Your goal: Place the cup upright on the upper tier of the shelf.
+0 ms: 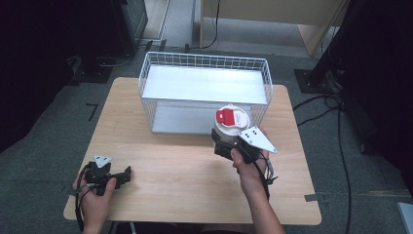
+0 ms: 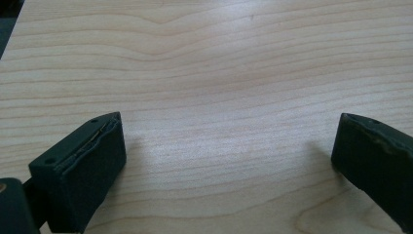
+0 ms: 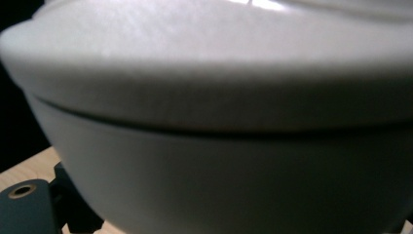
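A white round container [image 1: 233, 127] with a red and white lid is held in front of the wire basket [image 1: 204, 87], just to the right of the table's middle. My right gripper [image 1: 229, 145] is shut on its lower body, and the same container [image 3: 219, 146] looms very close in the right gripper view. My left gripper [image 1: 125, 174] rests low at the table's front left. Its jaws [image 2: 229, 141] stand wide open over bare wood with nothing between them.
The white wire basket, with a flat white shelf inside, stands at the back middle of the wooden table [image 1: 160, 156]. Around the table are grey carpet, black stands and cables [image 1: 336, 126] on the floor at the right.
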Motion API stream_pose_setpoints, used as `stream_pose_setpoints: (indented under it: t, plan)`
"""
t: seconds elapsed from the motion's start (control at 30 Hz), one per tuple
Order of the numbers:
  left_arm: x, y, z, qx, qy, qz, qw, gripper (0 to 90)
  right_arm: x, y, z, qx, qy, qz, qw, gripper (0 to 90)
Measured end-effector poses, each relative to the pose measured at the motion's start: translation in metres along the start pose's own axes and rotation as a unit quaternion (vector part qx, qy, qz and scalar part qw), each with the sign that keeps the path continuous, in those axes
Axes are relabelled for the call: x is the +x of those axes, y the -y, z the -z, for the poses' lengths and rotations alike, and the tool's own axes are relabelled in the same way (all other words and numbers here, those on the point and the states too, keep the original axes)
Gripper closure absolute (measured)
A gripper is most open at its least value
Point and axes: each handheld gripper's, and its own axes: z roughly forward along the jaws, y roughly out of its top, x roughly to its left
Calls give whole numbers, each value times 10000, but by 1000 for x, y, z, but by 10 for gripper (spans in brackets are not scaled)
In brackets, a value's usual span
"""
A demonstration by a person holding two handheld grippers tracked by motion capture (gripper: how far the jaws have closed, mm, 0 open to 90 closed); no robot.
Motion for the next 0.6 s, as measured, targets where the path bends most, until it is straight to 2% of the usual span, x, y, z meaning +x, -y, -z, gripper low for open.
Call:
stream_pose_setpoints:
  t: [0.23, 0.6]
  plan:
    - [0, 0, 0, -3, -4, -5, 10000, 0, 1, -26, -5, -207, 59, 119, 9997, 86]
    - [0, 0, 0, -2, 0, 0, 10000, 0, 4, -51, -20, -345, 59, 257, 9991, 86]
